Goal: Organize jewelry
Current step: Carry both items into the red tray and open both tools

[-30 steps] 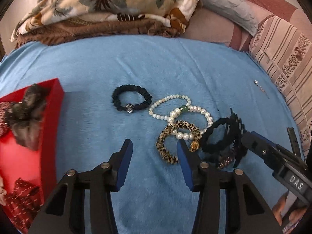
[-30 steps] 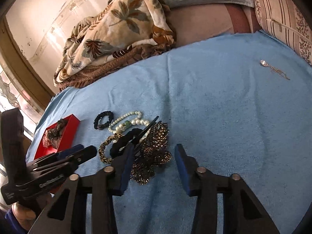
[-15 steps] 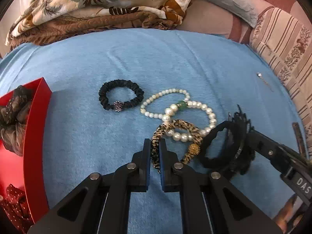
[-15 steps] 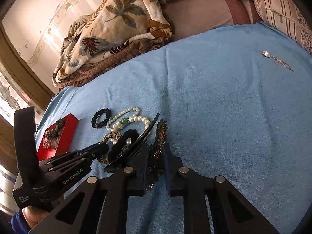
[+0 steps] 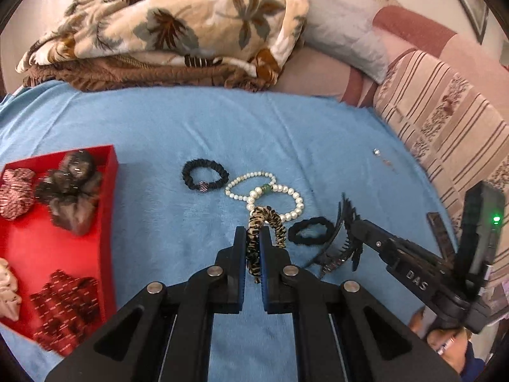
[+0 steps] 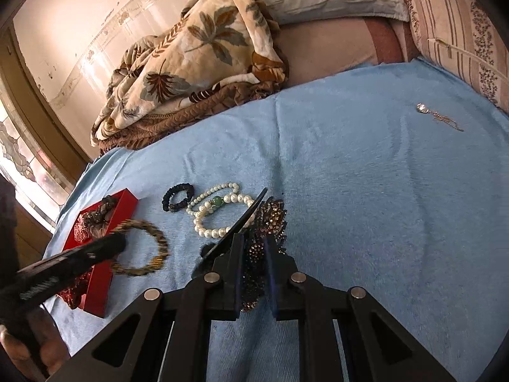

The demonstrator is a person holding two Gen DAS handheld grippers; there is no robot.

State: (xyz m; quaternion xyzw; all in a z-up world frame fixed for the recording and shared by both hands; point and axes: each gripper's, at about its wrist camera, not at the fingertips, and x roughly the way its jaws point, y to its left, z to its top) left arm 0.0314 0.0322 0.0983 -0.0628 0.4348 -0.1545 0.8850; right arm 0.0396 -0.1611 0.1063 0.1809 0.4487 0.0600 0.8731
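My left gripper (image 5: pixel 253 234) is shut on a leopard-print band (image 5: pixel 265 219), which hangs lifted off the blue blanket; in the right wrist view the leopard-print band (image 6: pixel 140 248) dangles from the left gripper (image 6: pixel 116 242) beside the red tray (image 6: pixel 127 199). My right gripper (image 6: pixel 253 240) is shut on a black beaded hair clip (image 6: pixel 270 219), whose black prong juts out to the left. Two pearl bracelets (image 5: pixel 286 203), a black scrunchie with a bead (image 5: pixel 205 176) and a plain black scrunchie (image 5: pixel 310 230) lie on the blanket.
The red tray (image 5: pixel 109 191) at the left holds several fabric scrunchies. A small pendant chain (image 6: pixel 439 116) lies far right on the blanket. Folded leaf-print blankets (image 5: pixel 178 31) and striped pillows (image 5: pixel 445 121) border the back and right.
Both grippers closed: the left on the leopard band, the right on the beaded clip. The left has since lifted the band off the pearls and swung it toward the red tray.
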